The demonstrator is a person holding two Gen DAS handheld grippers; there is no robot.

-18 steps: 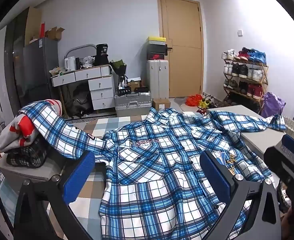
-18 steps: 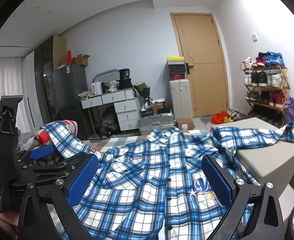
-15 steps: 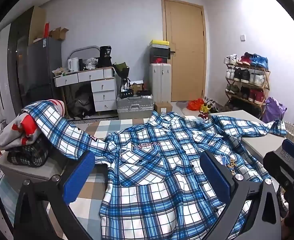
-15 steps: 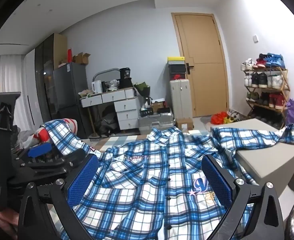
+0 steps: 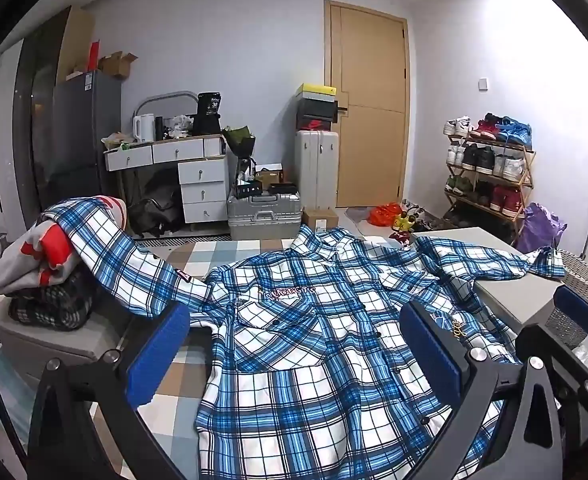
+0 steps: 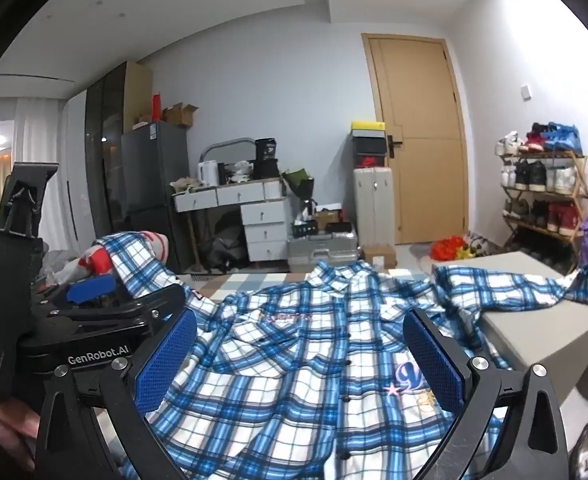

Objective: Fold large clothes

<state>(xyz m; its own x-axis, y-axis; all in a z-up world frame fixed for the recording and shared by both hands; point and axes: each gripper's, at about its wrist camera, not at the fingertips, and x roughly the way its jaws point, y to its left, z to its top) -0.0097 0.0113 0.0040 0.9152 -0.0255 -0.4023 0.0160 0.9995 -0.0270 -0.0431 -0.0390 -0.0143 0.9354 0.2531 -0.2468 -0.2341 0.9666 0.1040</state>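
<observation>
- Landmark = plaid shirt [image 5: 318,344]: front up and buttoned, spread flat on the checked cover [image 5: 214,252]. Collar on the door side, hem at the camera side. Long axis runs straight away from both grippers.
- Left sleeve [image 5: 134,264] runs out from the shirt's left shoulder and climbs onto the stack of folded clothes [image 5: 34,272] on the grey box left of the shirt. It's raised there, not lying flat.
- Left gripper [image 5: 298,356]: jaws wide apart, nothing between the pads. It hangs over the shirt's lower left panel, not gripping the cloth. Chest lettering [image 5: 290,291] sits ahead of it, toward the collar.
- Right gripper [image 6: 300,364]: also wide open and empty, over the shirt's lower middle. The button placket [image 6: 348,356] runs between its fingers, and the star logo [image 6: 408,380] lies just by its right finger.
- Right sleeve [image 6: 506,286] stretches off the shirt's right shoulder across the grey box [image 6: 542,328], cuff at the far end.
- Judgement: the sleeves lie crosswise to the body axis. The left gripper is nearer the left sleeve, the right gripper nearer the right one. Each sleeve likely has to come inward before any fold along the length.
- Neither gripper is at a sleeve yet; both are by the hem end.
</observation>
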